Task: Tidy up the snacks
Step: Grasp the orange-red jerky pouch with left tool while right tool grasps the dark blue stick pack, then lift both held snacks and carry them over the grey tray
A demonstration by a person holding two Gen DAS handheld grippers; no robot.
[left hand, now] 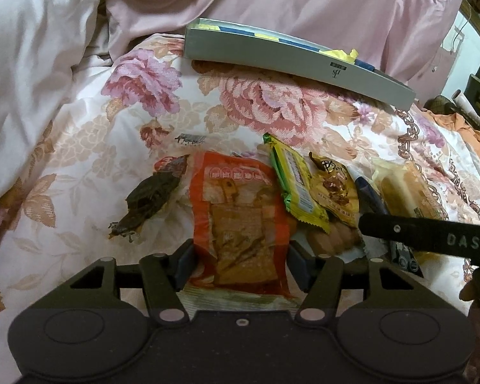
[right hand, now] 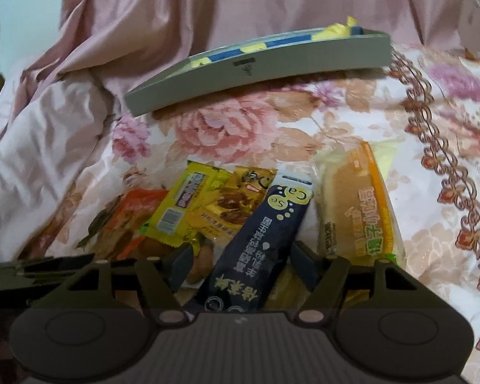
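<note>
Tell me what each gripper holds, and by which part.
The left gripper clamps the orange plastic snack packet across its lower sides. The right gripper straddles the dark navy stick pack; whether it grips is unclear.

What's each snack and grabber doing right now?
orange packet: pinched by the left gripper.
dark blue packet: lying loose inside the open right gripper.
grey box: open on top, packets inside.
bread packet: lying flat on the quilt.
yellow-green packet: lying on the pile.
</note>
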